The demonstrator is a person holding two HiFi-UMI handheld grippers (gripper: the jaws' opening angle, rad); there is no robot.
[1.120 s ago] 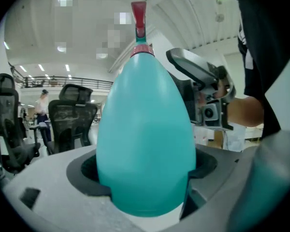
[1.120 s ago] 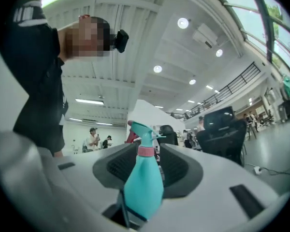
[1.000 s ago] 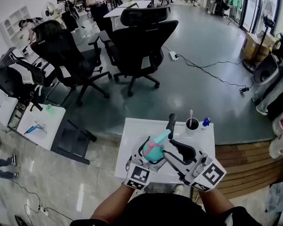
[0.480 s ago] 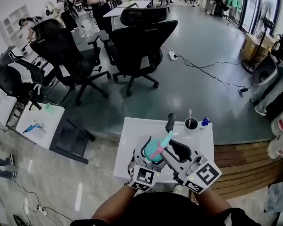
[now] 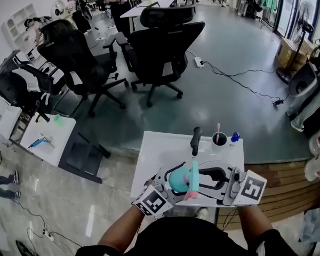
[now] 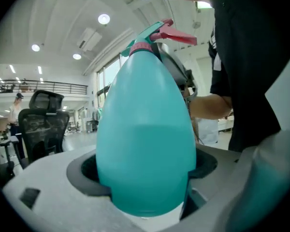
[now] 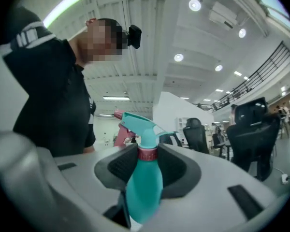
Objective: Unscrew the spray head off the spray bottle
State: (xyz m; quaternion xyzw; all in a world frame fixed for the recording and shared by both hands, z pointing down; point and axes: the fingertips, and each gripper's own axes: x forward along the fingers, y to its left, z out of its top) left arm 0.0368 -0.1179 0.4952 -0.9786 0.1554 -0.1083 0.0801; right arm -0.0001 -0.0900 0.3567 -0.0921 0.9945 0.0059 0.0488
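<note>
A teal spray bottle point(image 5: 177, 181) is held over the white table's near edge. My left gripper point(image 5: 168, 186) is shut on its round body point(image 6: 145, 144), which fills the left gripper view. Its teal spray head point(image 5: 194, 173) with a pink trigger point(image 5: 191, 195) sits toward me in the head view. My right gripper point(image 5: 198, 178) reaches in from the right. Its jaws have just been closing, and their pads flank and touch the pink collar point(image 7: 147, 153) under the spray head point(image 7: 137, 124). The bottle body point(image 7: 144, 190) hangs below those jaws.
On the white table point(image 5: 160, 148) stand a cup with a toothbrush point(image 5: 218, 139), a black handle point(image 5: 196, 138) and a small blue thing point(image 5: 234, 137) along the far edge. Black office chairs point(image 5: 162, 41) stand on the floor beyond. A wooden platform point(image 5: 272, 185) lies to the right.
The bottle has tipped, so its spray head now points toward me instead of away. The right gripper has swung round to lie across from the right. The left gripper has shifted slightly left.
</note>
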